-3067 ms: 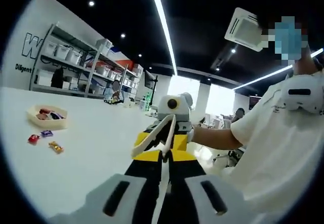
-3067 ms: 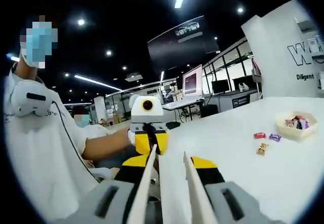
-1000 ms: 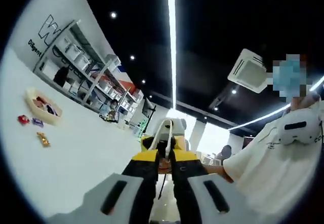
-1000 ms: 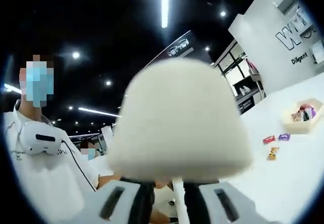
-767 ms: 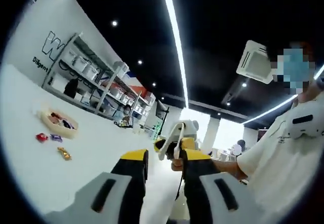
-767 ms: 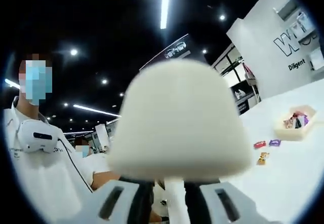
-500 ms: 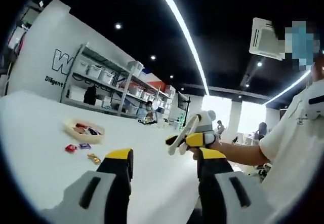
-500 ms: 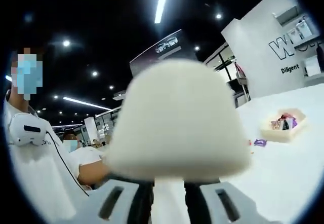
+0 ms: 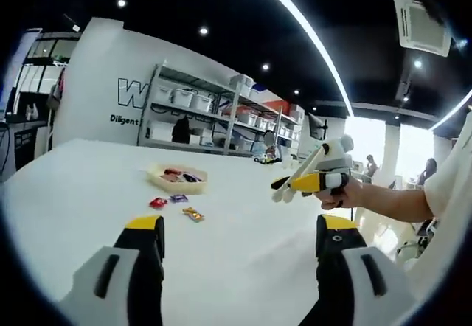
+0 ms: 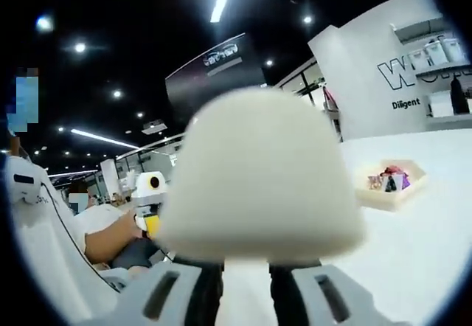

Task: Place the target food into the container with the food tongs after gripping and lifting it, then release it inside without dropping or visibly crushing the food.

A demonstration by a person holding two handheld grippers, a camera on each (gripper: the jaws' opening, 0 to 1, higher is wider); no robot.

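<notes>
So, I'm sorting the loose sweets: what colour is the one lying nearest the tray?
Purple, beside the red one; clearest in the left gripper view.

Your left gripper (image 9: 236,263) has its jaws spread wide, held low w/ nothing between them. Your right gripper (image 9: 313,181) sits off to the right, jaws closed on the food tongs (image 9: 295,180), forearm (image 9: 391,202) reaching in from the right edge, sleeve at the elbow.
</notes>
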